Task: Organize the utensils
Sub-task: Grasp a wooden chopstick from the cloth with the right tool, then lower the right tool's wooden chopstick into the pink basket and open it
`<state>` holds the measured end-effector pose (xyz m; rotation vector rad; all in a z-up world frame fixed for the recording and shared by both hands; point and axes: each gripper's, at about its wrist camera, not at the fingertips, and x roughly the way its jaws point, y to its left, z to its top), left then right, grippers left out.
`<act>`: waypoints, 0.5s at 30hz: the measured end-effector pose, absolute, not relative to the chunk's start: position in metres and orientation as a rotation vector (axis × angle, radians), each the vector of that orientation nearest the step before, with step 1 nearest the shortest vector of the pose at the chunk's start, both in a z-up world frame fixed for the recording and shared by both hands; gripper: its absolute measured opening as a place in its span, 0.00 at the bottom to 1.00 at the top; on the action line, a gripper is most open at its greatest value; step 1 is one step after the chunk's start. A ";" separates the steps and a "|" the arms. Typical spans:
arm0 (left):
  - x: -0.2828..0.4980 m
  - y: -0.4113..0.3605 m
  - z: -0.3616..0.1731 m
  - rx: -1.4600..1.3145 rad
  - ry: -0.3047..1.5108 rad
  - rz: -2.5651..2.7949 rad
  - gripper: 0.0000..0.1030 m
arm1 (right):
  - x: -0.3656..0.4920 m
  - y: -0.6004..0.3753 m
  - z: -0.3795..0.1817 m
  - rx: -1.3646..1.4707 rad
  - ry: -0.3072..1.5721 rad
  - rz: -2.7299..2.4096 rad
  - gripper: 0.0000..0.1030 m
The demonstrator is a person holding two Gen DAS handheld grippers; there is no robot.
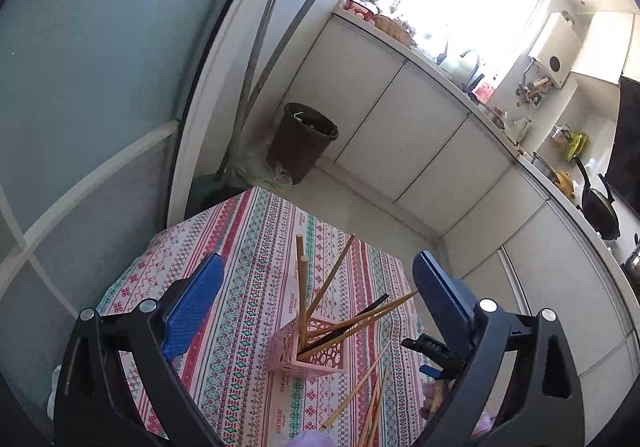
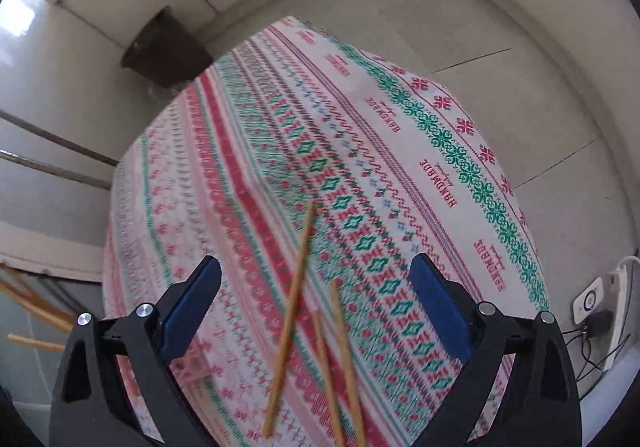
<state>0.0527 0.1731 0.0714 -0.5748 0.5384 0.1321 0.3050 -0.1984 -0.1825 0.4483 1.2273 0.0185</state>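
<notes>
Pink holder (image 1: 308, 347) stood on tablecloth (image 1: 248, 247), several chopsticks already inside. Loose chopsticks (image 2: 296, 311) lay just beside holder. Left gripper (image 1: 316, 287) and right gripper (image 2: 316, 283) both spread wide, empty. Judged step: fetching the next stick; right must straddle one, then close.
</notes>
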 end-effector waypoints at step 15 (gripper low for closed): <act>0.065 0.175 0.053 -0.555 0.607 0.139 0.88 | 0.300 -0.127 -0.203 0.208 1.099 0.054 0.06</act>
